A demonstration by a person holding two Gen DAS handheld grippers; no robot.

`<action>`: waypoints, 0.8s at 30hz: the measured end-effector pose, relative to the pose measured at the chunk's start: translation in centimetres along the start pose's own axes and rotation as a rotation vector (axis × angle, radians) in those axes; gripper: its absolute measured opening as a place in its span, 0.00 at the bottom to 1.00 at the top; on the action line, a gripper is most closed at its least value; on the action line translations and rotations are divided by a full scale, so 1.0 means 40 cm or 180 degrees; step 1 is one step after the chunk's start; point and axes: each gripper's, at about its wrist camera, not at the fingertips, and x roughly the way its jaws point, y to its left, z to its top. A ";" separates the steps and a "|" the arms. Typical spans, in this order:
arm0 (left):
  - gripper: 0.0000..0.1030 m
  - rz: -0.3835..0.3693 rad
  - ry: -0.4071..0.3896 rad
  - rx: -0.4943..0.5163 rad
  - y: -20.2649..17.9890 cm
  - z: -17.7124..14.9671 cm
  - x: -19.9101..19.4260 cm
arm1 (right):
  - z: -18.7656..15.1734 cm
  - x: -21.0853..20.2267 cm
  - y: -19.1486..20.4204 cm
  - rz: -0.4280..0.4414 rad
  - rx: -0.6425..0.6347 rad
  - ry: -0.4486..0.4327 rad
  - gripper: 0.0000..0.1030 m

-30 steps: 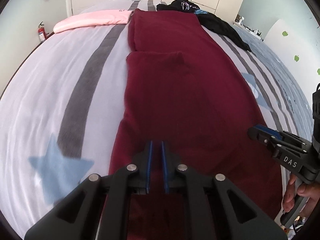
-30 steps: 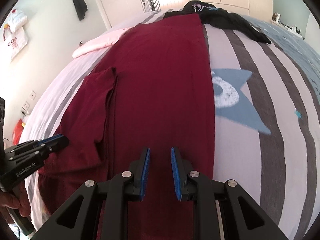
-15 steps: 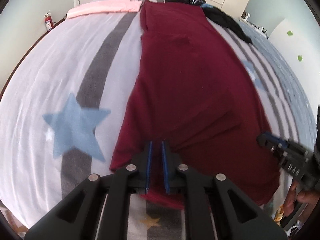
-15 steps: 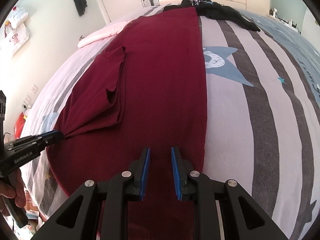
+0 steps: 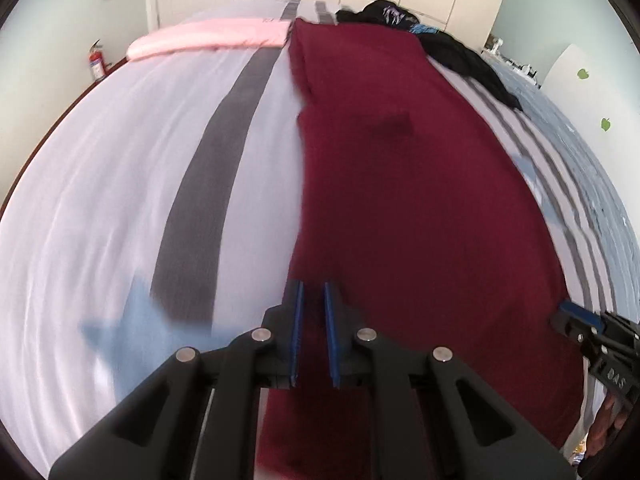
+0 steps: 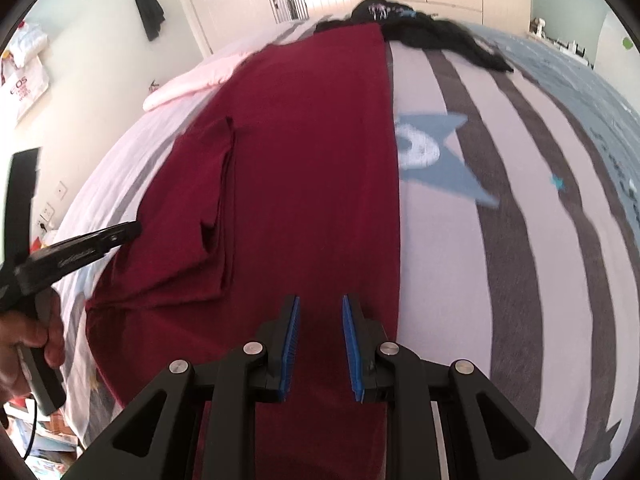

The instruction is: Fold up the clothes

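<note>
From the left wrist, the left gripper [image 5: 313, 334] points down at the bed [image 5: 120, 208], its blue pads drawn close together with only a narrow slot between them. Dark red cloth shows in that slot, but whether the pads pinch it I cannot tell. The maroon garment [image 5: 400, 200] stretches away ahead of the fingers and to their right, lying lengthwise on the striped bedcover. A folded pink garment [image 5: 208, 38] lies far ahead to the left, a heap of black clothes [image 5: 452, 52] far ahead to the right. The right gripper [image 5: 576, 322] reaches in low on the right, at the garment's near right edge.

From the right wrist, the right gripper [image 6: 320, 346] hangs over the garment's [image 6: 304, 152] near end, its pads parted by a clear gap with red cloth visible between them; no pinch is evident. A folded-in sleeve lies ahead to the left. The garment's straight edge runs just right of the fingers. The left gripper [image 6: 120, 234] comes in from the left, held by a hand [image 6: 28, 340], its tip at the cloth's left edge.
</note>
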 end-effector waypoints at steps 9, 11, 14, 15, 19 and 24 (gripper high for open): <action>0.08 0.0057 0.0120 -0.0178 0.008 -0.124 -0.084 | -0.070 -0.022 0.004 0.0053 -0.0034 0.0039 0.20; 0.09 0.0068 0.0173 -0.0180 0.000 -0.119 -0.085 | -0.075 -0.026 0.005 0.0059 -0.0058 0.0060 0.20; 0.09 0.0055 0.0246 -0.0229 -0.008 -0.102 -0.091 | -0.079 -0.032 0.008 0.0055 -0.0098 0.0105 0.20; 0.09 0.0029 0.0240 -0.0274 -0.006 -0.093 -0.099 | -0.079 -0.035 0.009 0.0049 -0.0112 0.0125 0.20; 0.09 -0.0046 0.0086 -0.0273 -0.011 -0.037 -0.126 | -0.038 -0.057 0.014 0.0066 -0.0121 0.0074 0.19; 0.09 -0.0059 -0.0137 -0.0130 -0.036 0.096 -0.061 | 0.090 -0.033 -0.003 0.0036 -0.0084 -0.0213 0.19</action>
